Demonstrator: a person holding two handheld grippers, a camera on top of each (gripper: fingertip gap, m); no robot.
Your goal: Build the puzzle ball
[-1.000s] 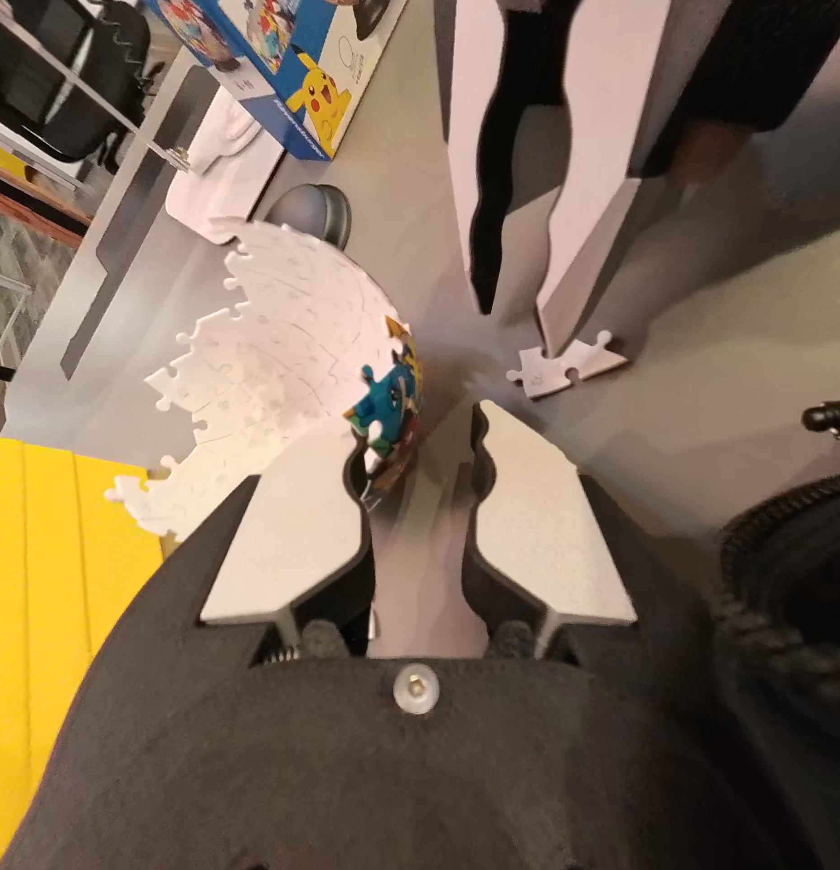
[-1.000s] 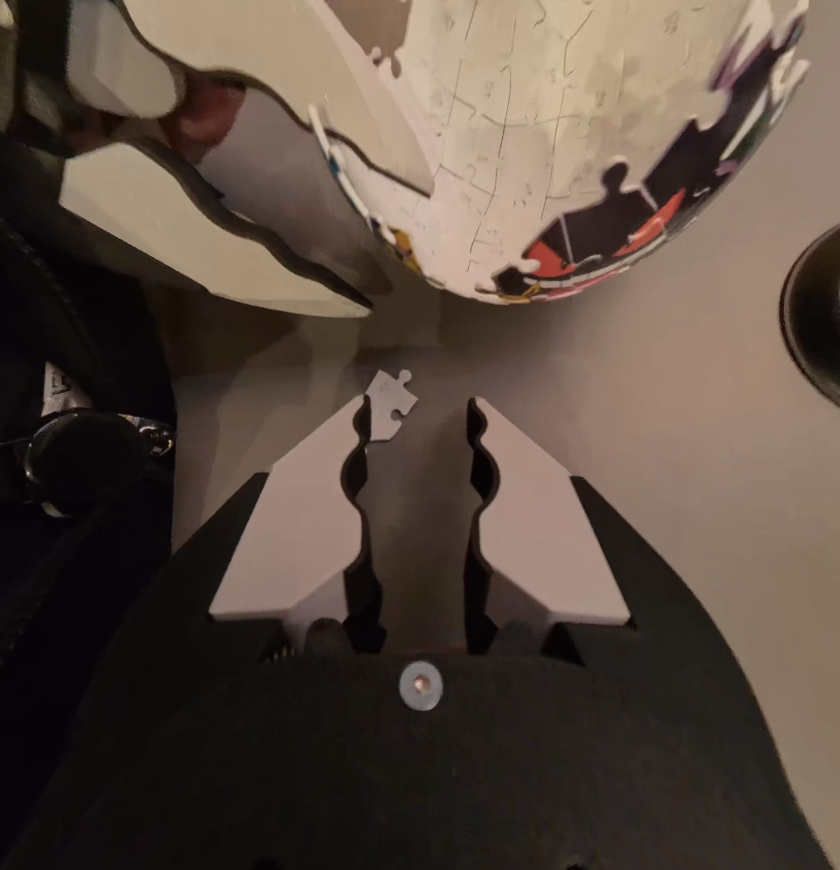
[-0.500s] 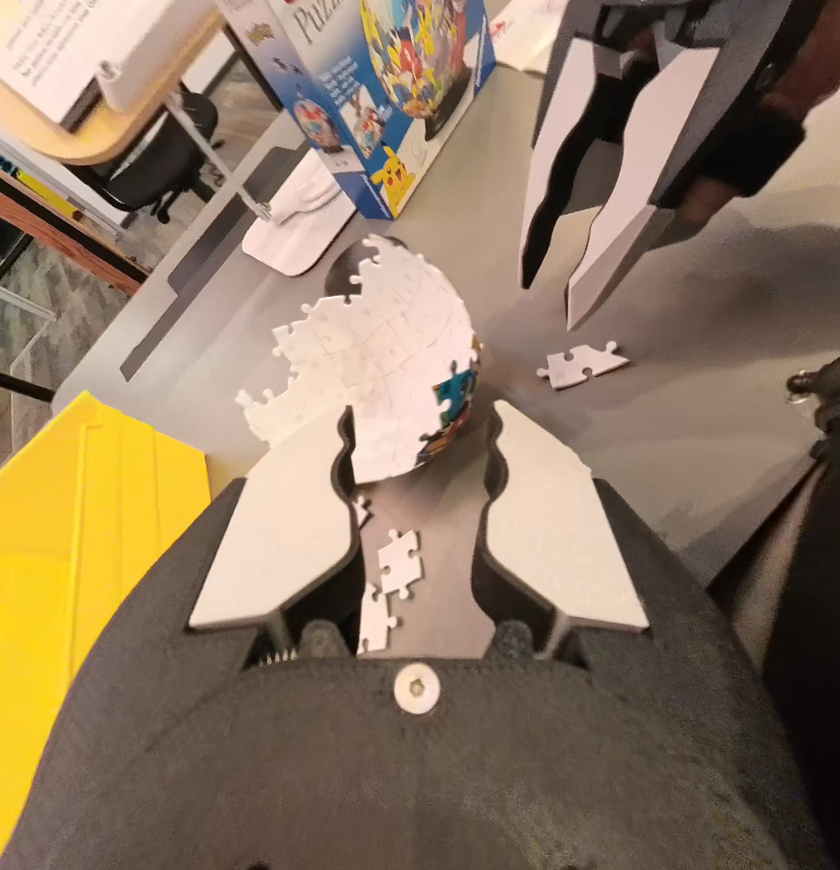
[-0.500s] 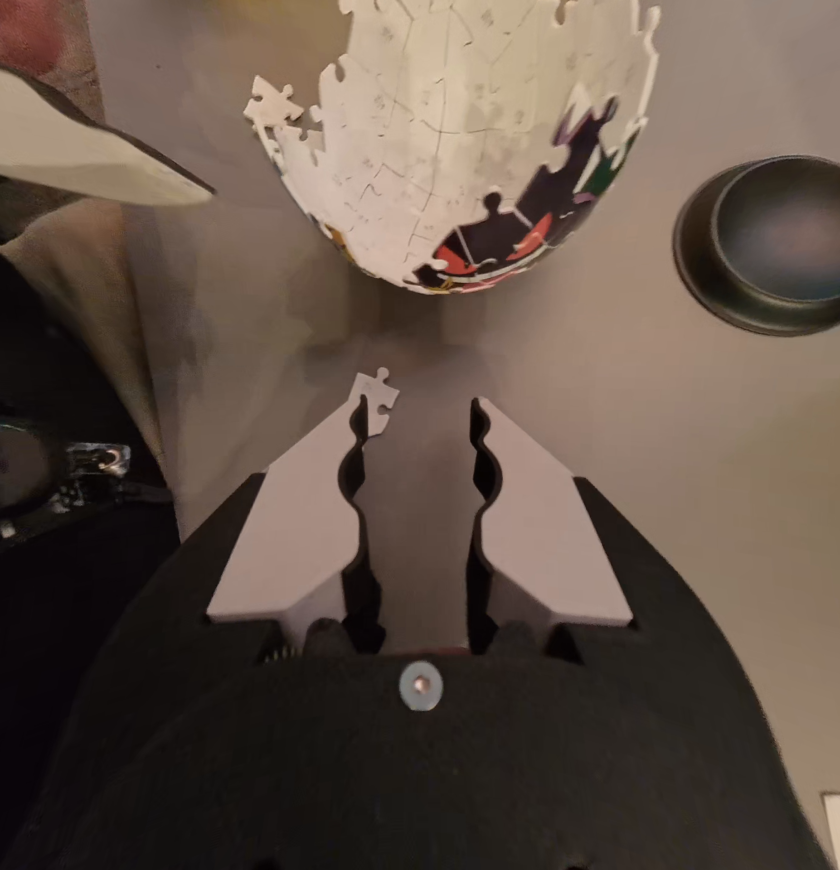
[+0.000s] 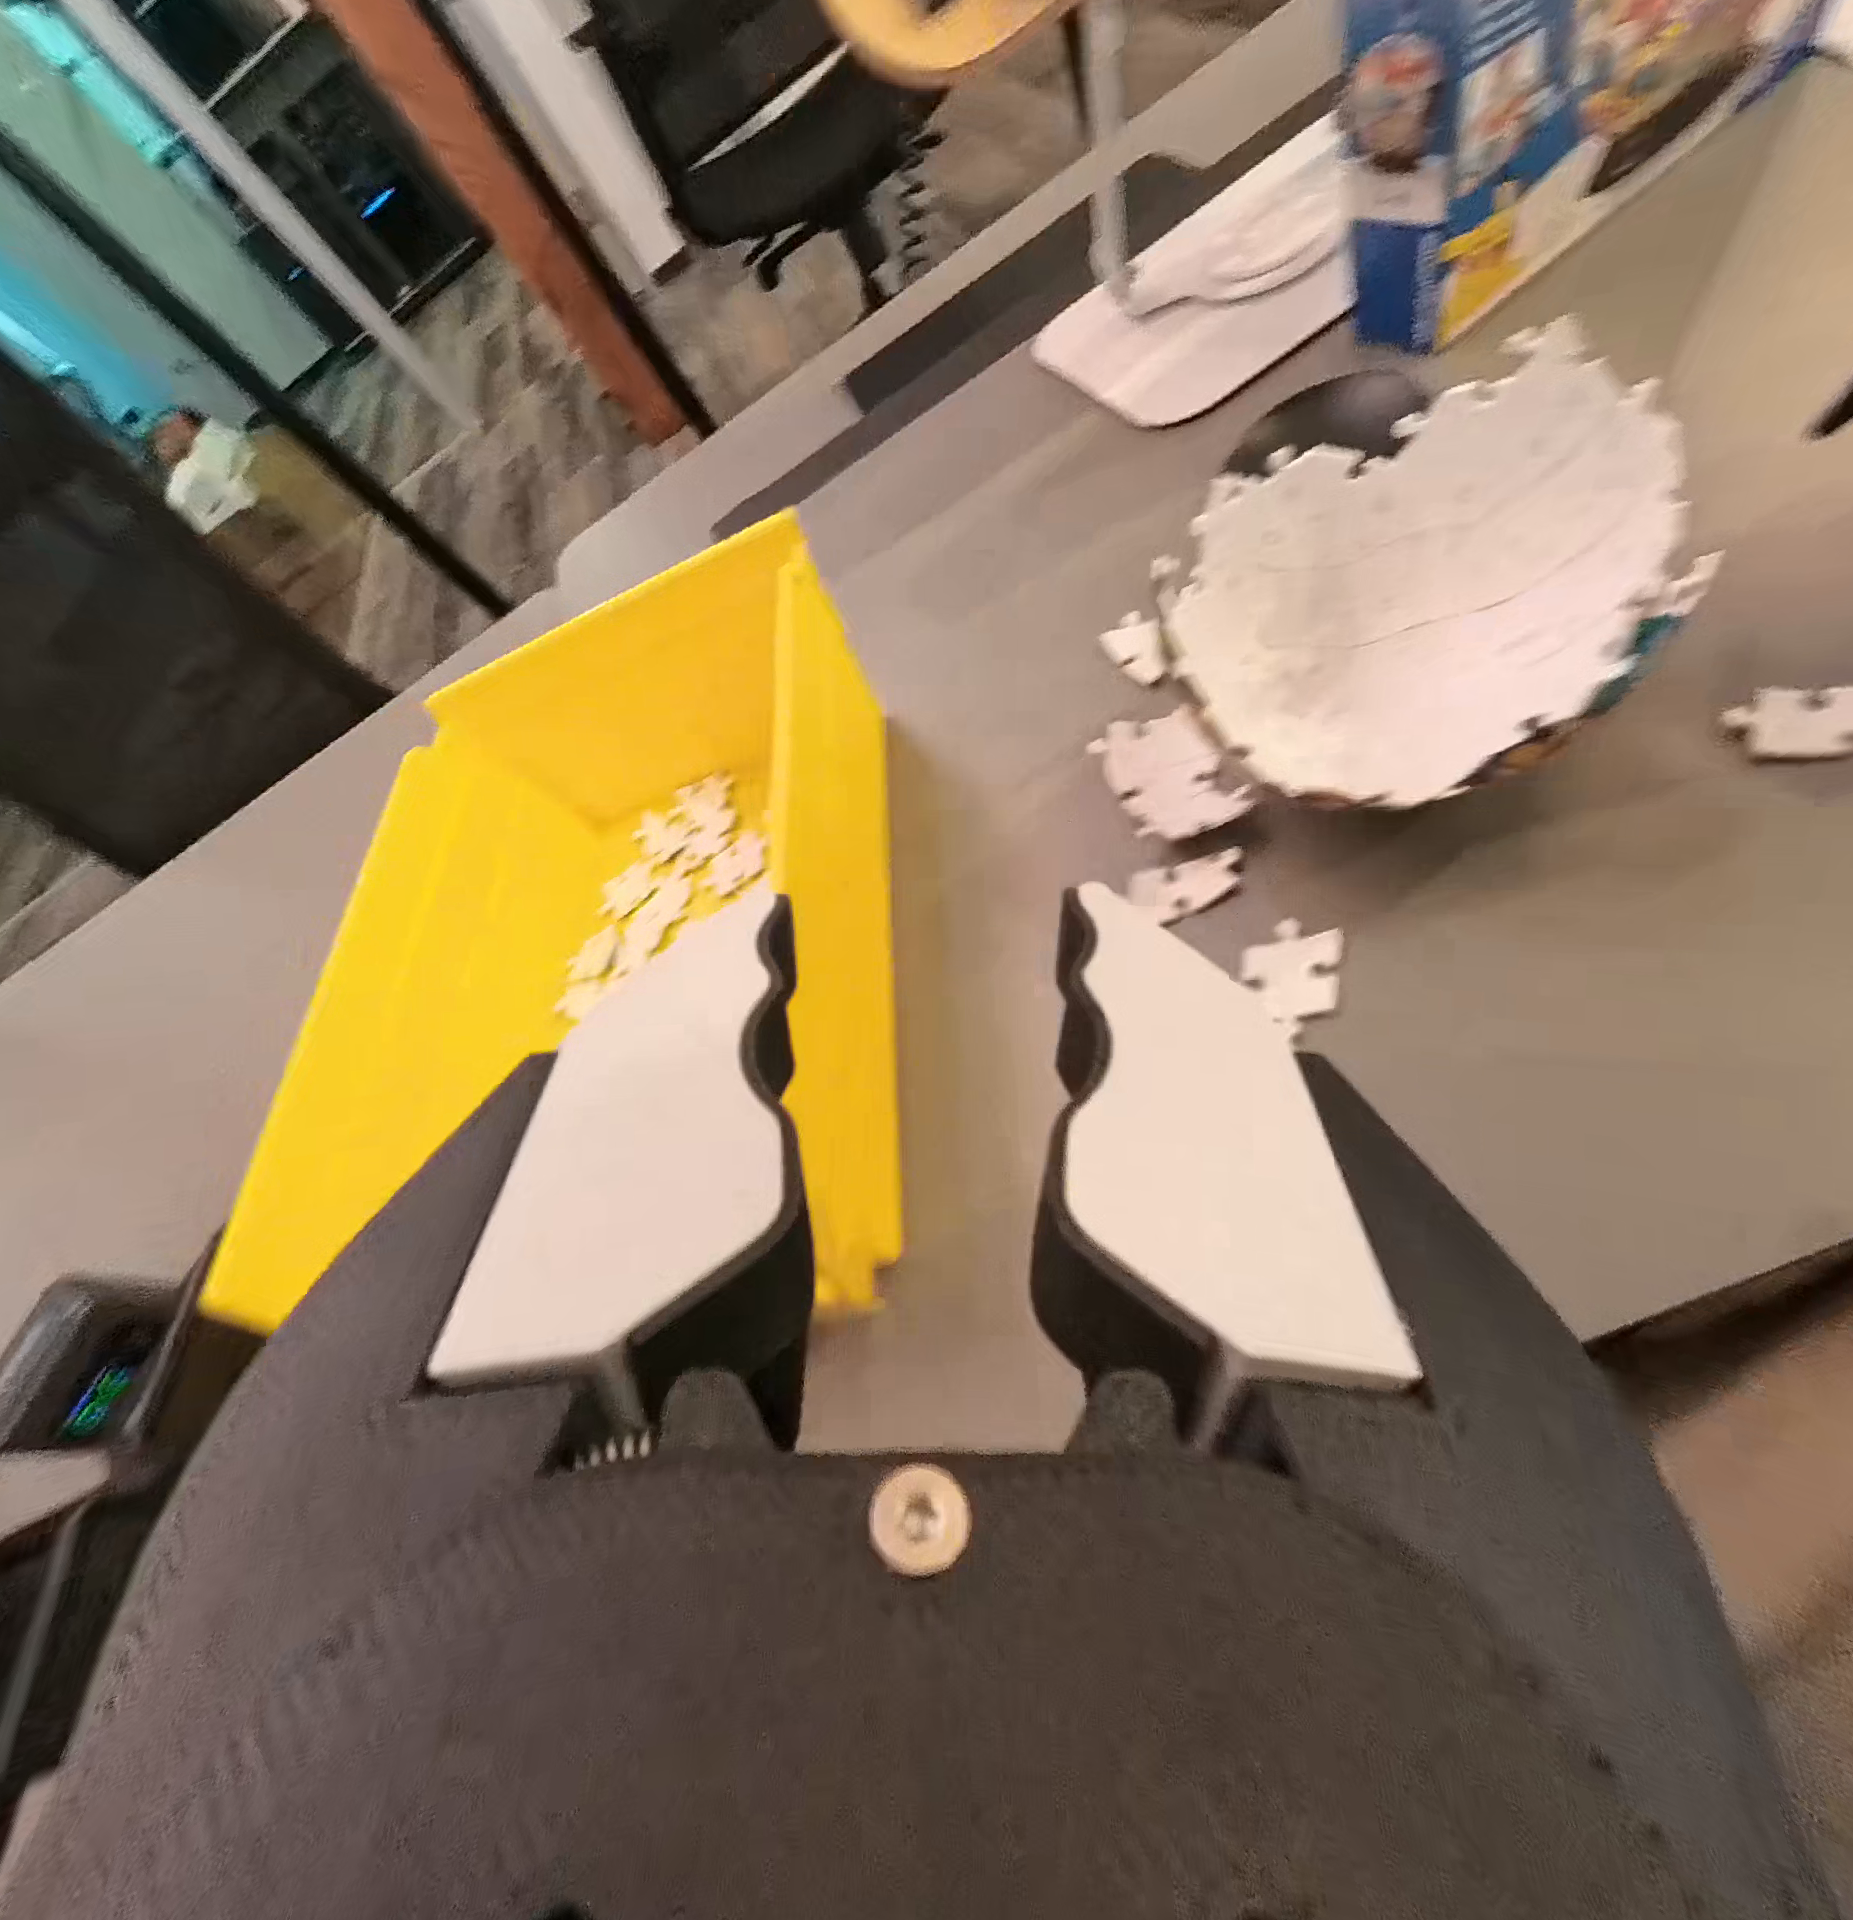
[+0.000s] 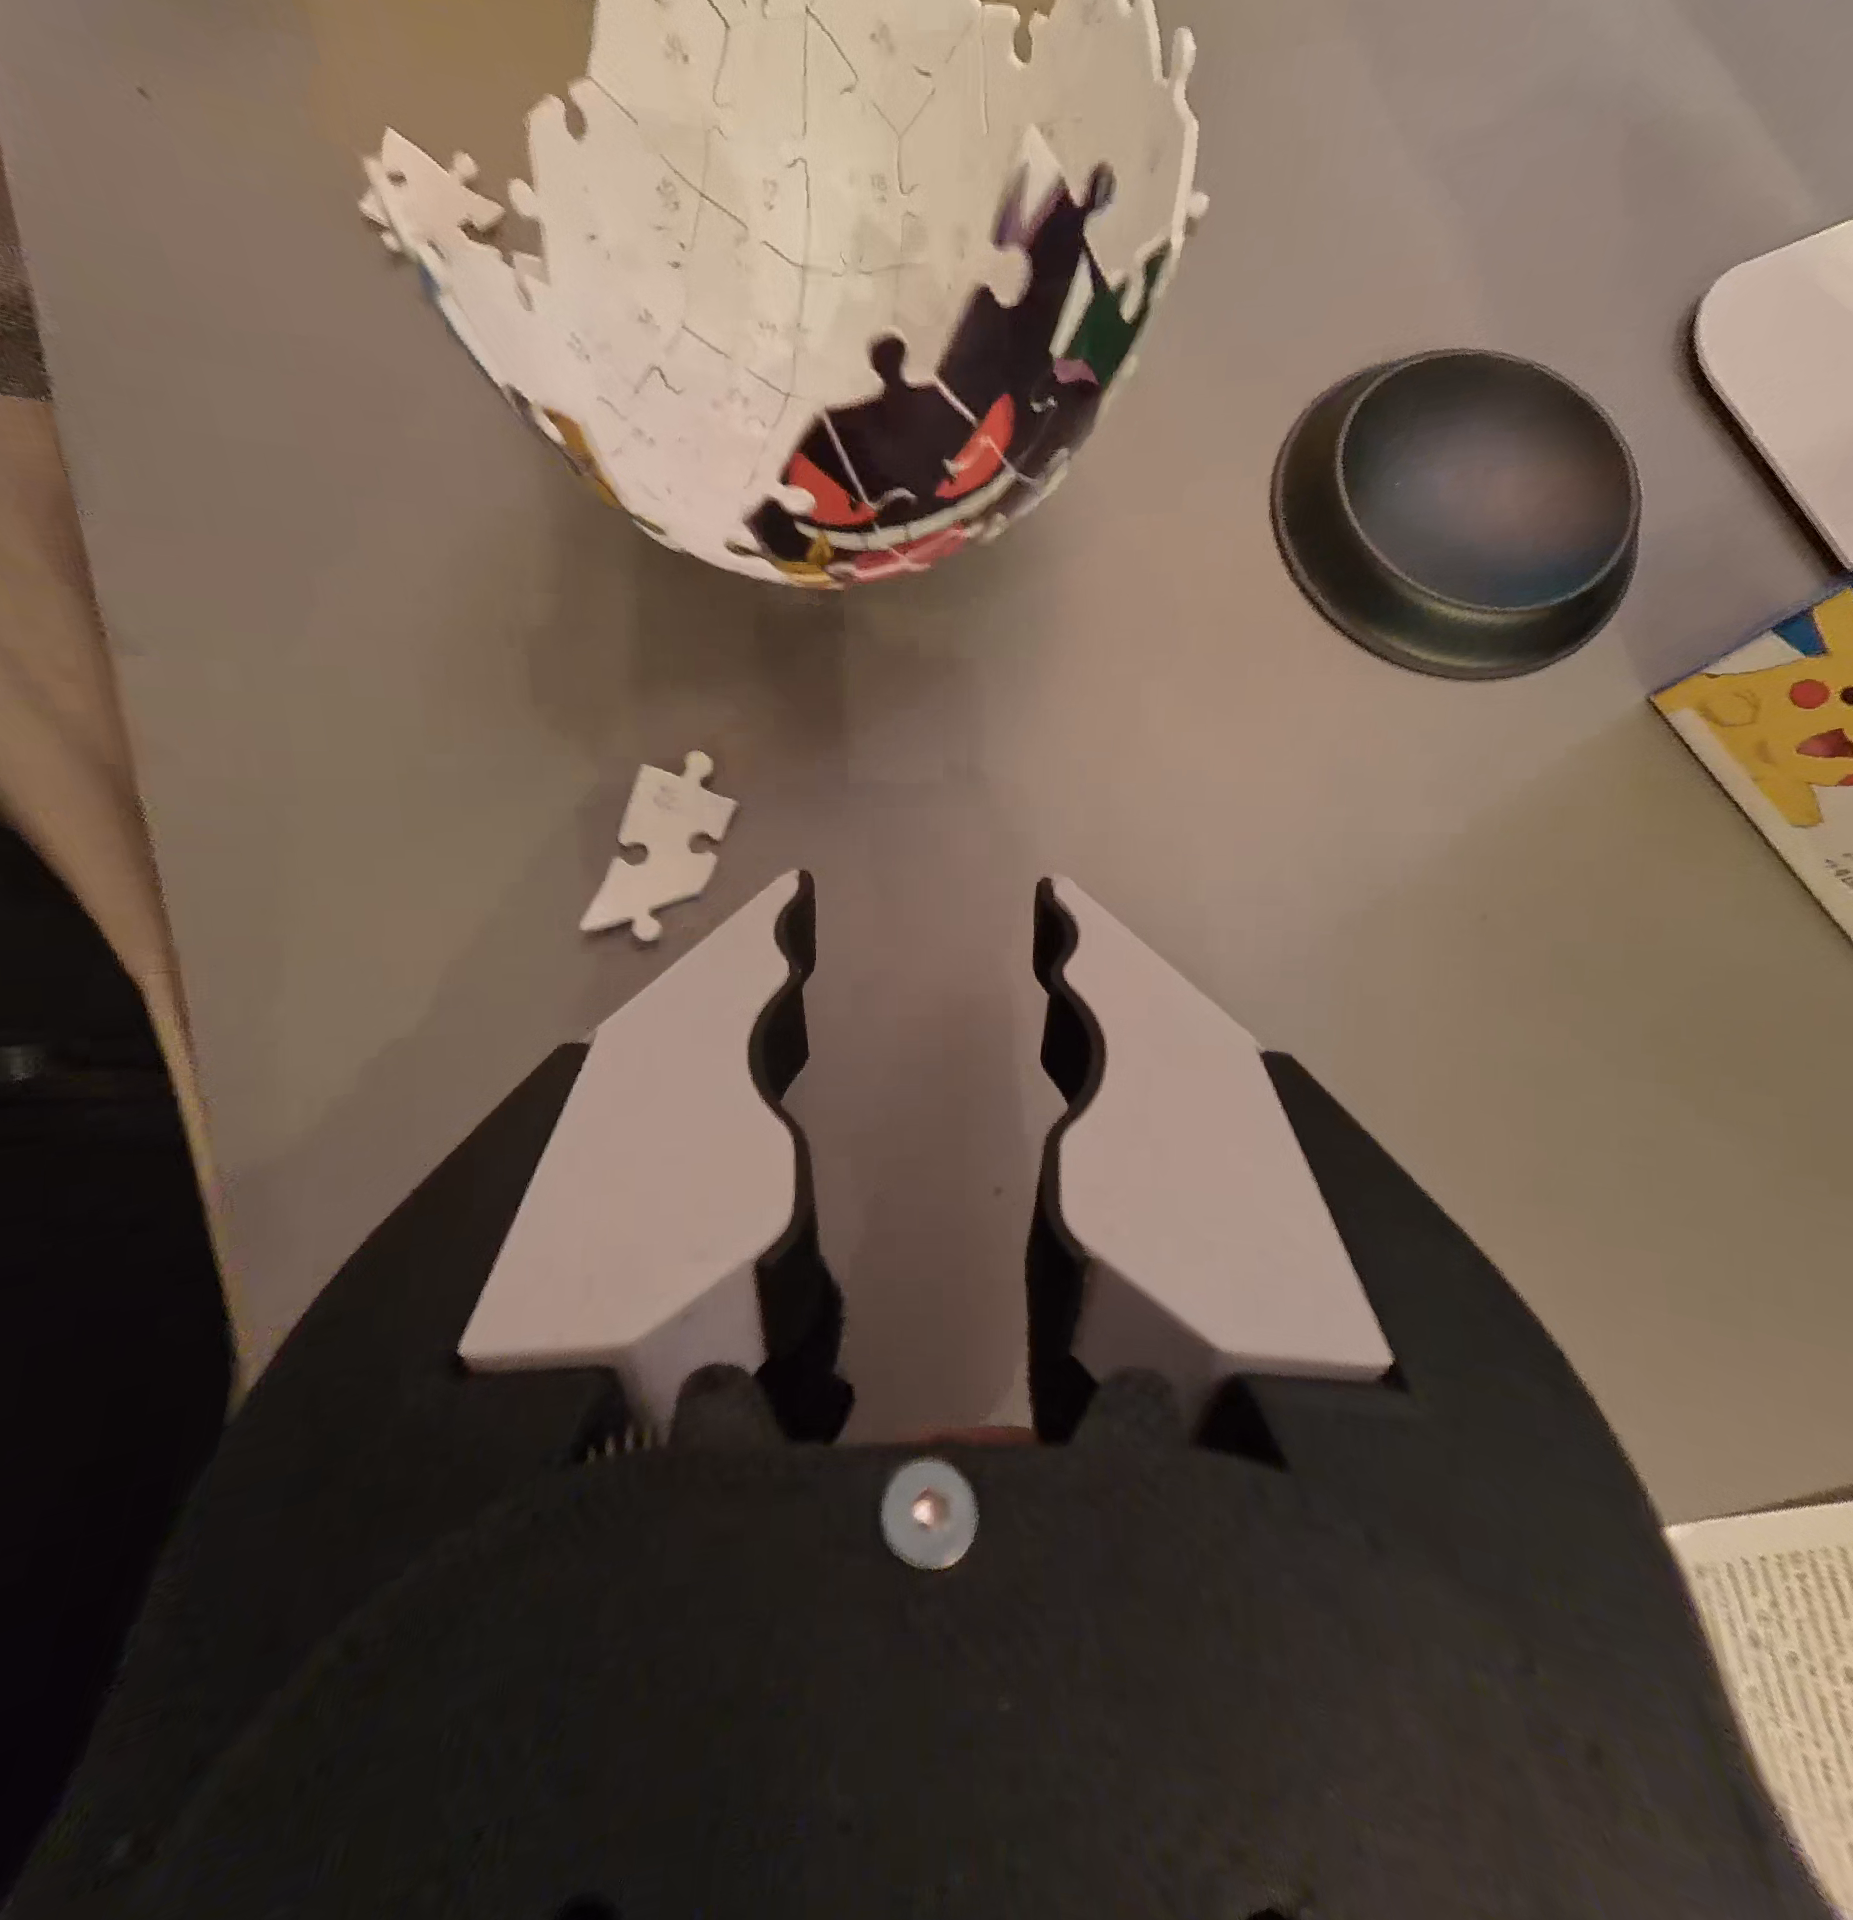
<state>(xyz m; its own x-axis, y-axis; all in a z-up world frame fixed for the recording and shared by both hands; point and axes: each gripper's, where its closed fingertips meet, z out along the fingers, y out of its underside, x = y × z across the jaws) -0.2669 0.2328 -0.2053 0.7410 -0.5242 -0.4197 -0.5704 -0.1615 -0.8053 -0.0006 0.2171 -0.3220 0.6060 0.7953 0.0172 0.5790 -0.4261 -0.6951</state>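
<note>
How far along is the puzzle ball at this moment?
Done: a partial shell of joined pieces lies on the table, its top wide open. In hand: nothing; the left gripper and right gripper are open and empty. Left: loose pieces in the yellow bin, more on the table, and the dark stand unused.

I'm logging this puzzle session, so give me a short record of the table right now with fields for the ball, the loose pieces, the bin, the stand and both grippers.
ball: half-built puzzle ball, an open shell lying on the grey table, white inside facing the cameras
loose pieces: joined pair near the right gripper; several more beside the shell
bin: yellow bin holding a heap of spare pieces
stand: dark round stand, nothing on it, right of the ball
left gripper: jaws apart, holding nothing
right gripper: jaws apart, holding nothing
</note>
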